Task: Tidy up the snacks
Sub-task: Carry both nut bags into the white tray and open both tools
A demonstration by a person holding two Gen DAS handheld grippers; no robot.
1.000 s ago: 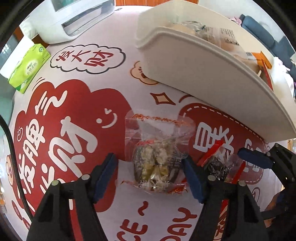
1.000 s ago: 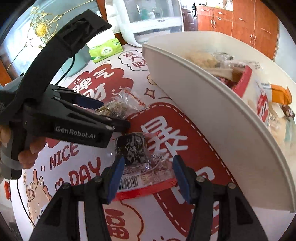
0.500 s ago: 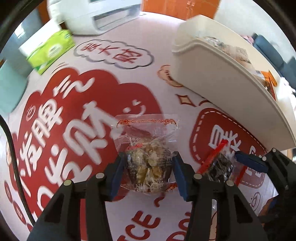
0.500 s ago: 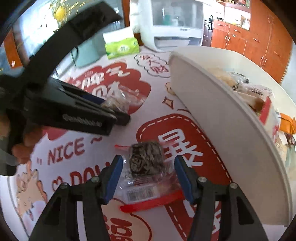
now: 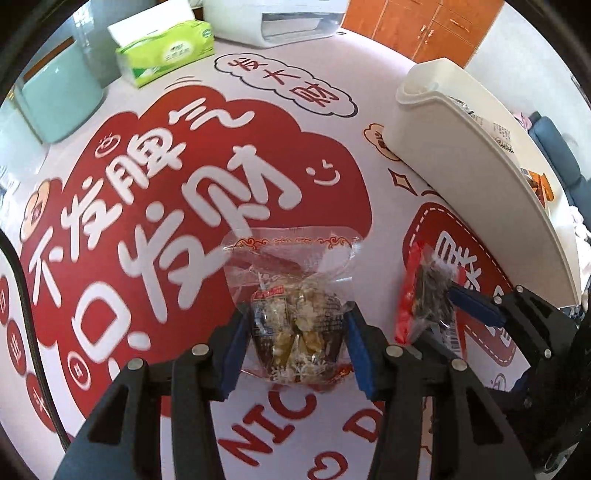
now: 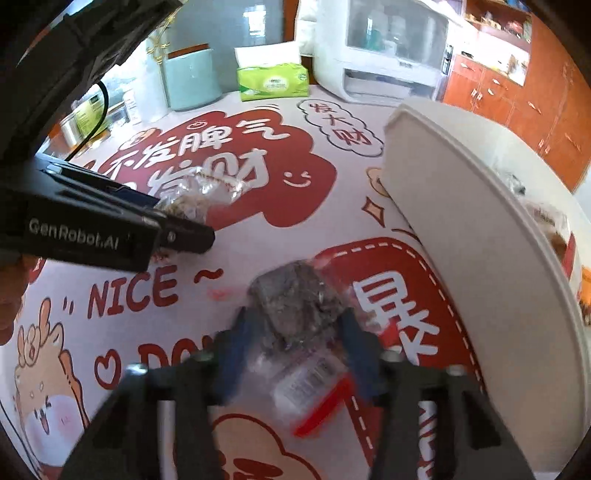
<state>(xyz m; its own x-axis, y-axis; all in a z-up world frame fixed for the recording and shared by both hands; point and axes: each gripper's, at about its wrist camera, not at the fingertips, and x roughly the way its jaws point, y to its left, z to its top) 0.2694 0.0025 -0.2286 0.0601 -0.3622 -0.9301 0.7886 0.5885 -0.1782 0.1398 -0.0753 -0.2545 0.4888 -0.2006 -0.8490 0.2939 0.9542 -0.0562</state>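
Note:
My left gripper [image 5: 295, 332] is shut on a clear packet of pale nut snack [image 5: 295, 317] and holds it above the printed tablecloth. My right gripper [image 6: 295, 332] is shut on a clear packet of dark seed snack with a red edge [image 6: 295, 306] and holds it just above the cloth. The dark packet also shows in the left wrist view [image 5: 428, 291], to the right of the left gripper. The left gripper shows in the right wrist view [image 6: 173, 221] with its packet [image 6: 195, 199]. The white snack bin [image 5: 480, 155] stands to the right, with several packets inside.
A green tissue pack [image 5: 166, 48], a teal container [image 5: 55, 103] and a white appliance [image 5: 280, 18] stand at the table's far side. The bin's long wall [image 6: 480, 240] runs close along the right gripper's right side. Orange cabinets stand behind.
Both grippers have closed on their packets and lifted them off the cloth. Both have drawn back from the bin, so more of the table shows.

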